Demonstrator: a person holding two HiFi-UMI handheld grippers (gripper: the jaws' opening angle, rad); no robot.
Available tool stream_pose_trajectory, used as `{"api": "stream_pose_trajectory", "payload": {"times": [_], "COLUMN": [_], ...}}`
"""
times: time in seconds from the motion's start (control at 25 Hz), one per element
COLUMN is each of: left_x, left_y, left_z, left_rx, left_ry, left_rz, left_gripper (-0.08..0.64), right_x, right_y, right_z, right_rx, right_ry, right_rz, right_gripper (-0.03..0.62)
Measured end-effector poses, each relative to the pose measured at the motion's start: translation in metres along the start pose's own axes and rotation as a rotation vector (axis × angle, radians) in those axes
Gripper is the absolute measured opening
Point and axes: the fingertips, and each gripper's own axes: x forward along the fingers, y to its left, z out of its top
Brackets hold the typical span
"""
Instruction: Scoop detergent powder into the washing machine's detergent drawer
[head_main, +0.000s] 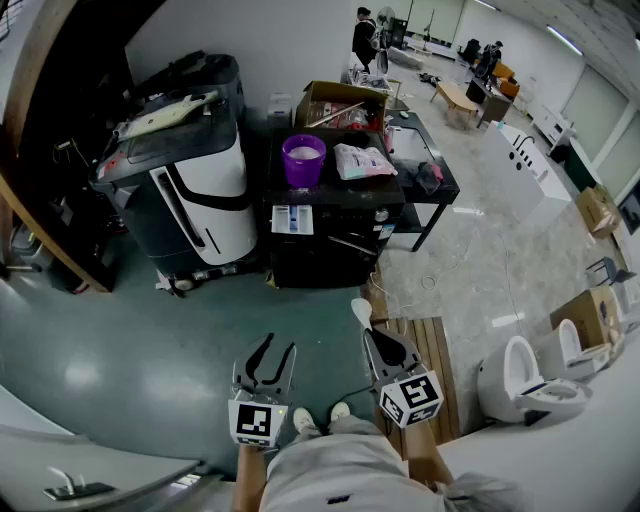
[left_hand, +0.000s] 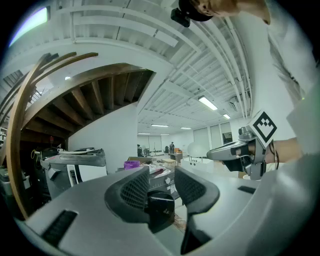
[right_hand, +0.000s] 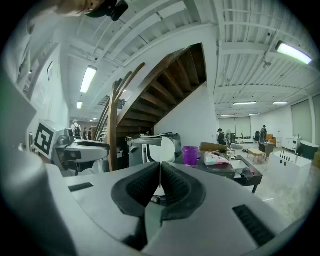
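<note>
The black washing machine (head_main: 335, 235) stands a few steps ahead, with a purple cup (head_main: 303, 158) and a pink-and-white detergent bag (head_main: 362, 160) on its top. Low in the head view, my left gripper (head_main: 280, 345) is open and empty; in the left gripper view, its jaws (left_hand: 162, 175) stand apart with nothing between them. My right gripper (head_main: 374, 335) is shut on the handle of a white scoop (head_main: 361, 312) that points toward the machine. In the right gripper view, the scoop (right_hand: 161, 149) shows edge-on between the closed jaws (right_hand: 160, 172). Both grippers are well short of the machine.
A grey-and-white appliance (head_main: 190, 180) stands left of the washing machine. A black table (head_main: 430, 180) and a cardboard box (head_main: 340, 105) are to the right and behind. A wooden slat mat (head_main: 430, 350) lies by my right foot. Toilets (head_main: 520, 380) stand at right. People stand far off.
</note>
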Motion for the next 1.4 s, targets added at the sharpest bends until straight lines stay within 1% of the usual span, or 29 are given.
{"api": "stream_pose_trajectory", "payload": {"times": [0.08,0.2,0.36,0.56,0.76,0.96,1.28,1.4], "left_x": [-0.002,0.000,0.009,0.035,0.070,0.110,0.171,0.191], "left_y": [0.001,0.000,0.003,0.016,0.037,0.054,0.066,0.068], "left_z": [-0.003,-0.005,-0.007,-0.009,-0.013,-0.013,-0.010,-0.008], "left_rx": [0.016,0.028,0.021,0.008,0.026,0.009,0.033,0.021], "left_ry": [0.012,0.022,0.027,0.025,0.049,0.049,0.071,0.071], "left_rz": [-0.006,-0.020,-0.038,-0.042,-0.027,0.000,0.021,0.043], "left_gripper": [0.169,0.169,0.169,0.169,0.167,0.166,0.163,0.161], "right_x": [-0.003,-0.004,0.003,0.030,0.069,0.105,0.148,0.161], "right_y": [0.002,0.002,0.000,-0.008,-0.029,-0.055,-0.101,-0.117], "right_z": [0.003,0.002,0.002,-0.001,0.003,0.008,0.014,0.016], "right_rx": [0.009,0.003,0.012,0.009,0.013,0.010,0.021,0.028], "right_ry": [0.000,0.003,0.022,0.044,0.053,0.053,0.055,0.052], "right_rz": [-0.023,-0.023,-0.029,-0.011,0.014,0.035,0.065,0.083], "right_gripper": [0.008,0.008,0.008,0.008,0.006,0.008,0.008,0.008]}}
